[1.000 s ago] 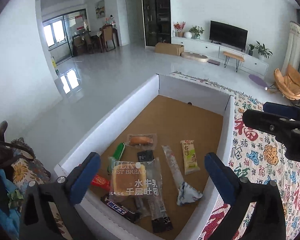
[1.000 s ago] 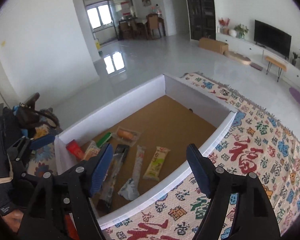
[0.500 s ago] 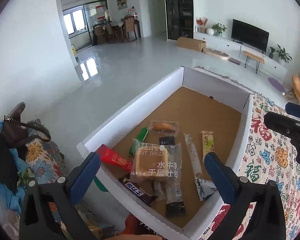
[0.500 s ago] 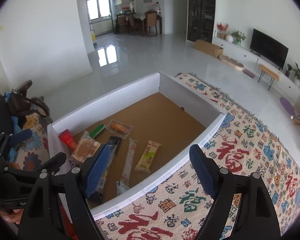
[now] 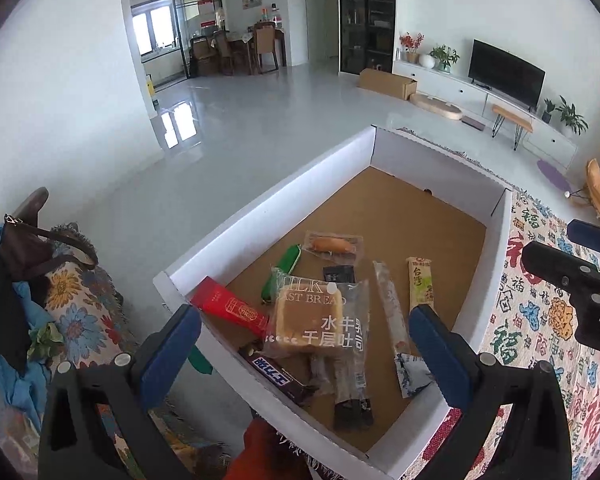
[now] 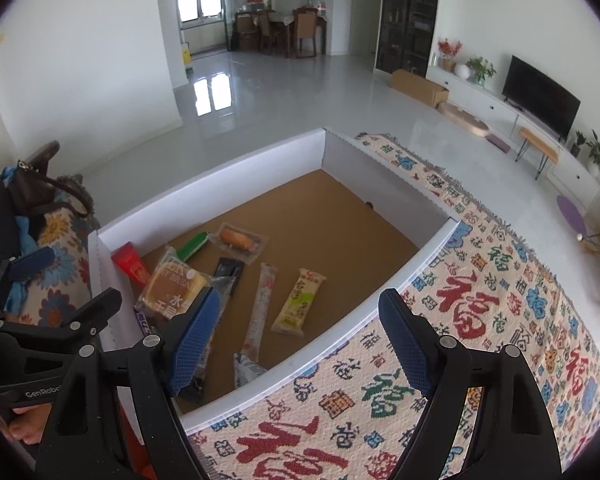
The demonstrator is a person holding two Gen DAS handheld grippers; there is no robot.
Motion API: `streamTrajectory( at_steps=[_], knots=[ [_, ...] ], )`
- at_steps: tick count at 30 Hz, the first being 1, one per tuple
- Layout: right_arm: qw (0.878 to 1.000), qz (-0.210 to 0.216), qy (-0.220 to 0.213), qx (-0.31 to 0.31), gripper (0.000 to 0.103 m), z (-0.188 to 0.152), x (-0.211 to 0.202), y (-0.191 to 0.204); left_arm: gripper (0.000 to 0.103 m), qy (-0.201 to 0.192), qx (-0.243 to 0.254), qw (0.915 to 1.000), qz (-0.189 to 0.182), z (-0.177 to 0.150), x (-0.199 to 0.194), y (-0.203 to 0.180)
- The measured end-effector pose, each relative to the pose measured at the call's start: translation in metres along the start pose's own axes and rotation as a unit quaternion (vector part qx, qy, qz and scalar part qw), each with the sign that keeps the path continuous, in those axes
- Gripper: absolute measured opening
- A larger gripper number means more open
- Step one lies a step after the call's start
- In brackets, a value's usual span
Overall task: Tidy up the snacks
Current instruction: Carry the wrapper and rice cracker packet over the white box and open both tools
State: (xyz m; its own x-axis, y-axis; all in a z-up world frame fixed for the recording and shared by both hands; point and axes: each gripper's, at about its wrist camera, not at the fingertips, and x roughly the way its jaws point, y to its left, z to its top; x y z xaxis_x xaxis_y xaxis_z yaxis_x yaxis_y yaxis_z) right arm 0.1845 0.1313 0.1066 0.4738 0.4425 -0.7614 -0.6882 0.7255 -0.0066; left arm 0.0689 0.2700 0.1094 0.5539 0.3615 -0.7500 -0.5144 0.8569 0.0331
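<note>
- the snacks lie loose at the near end of the white box (image 5: 260, 208): bread pack (image 5: 318, 318) over the dark bars, red packet (image 5: 228, 308) leaning on the wall.
- left gripper (image 5: 304, 344) and right gripper (image 6: 300, 336) hover above, jaws wide apart, empty.
- whether sorting is starting or finished is unclear; any pick should take the top pack first, squarely.

Right gripper (image 6: 300, 340) wide open and empty over the white box (image 6: 400, 272) rim, snack packets (image 6: 298, 302) lying near the box's left end, patterned cloth (image 6: 480, 300) alongside, left gripper (image 6: 60, 280) at left edge
</note>
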Motion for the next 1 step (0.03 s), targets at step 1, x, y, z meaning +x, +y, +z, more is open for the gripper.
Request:
streamTrajectory(
  at_steps=[1],
  knots=[
    [1.0, 0.001, 0.0, 0.0, 0.084, 0.0004, 0.0001, 0.0002, 0.103, 0.0, 0.002, 1.0, 0.001, -0.0004, 0.0002, -0.0011]
  ],
)
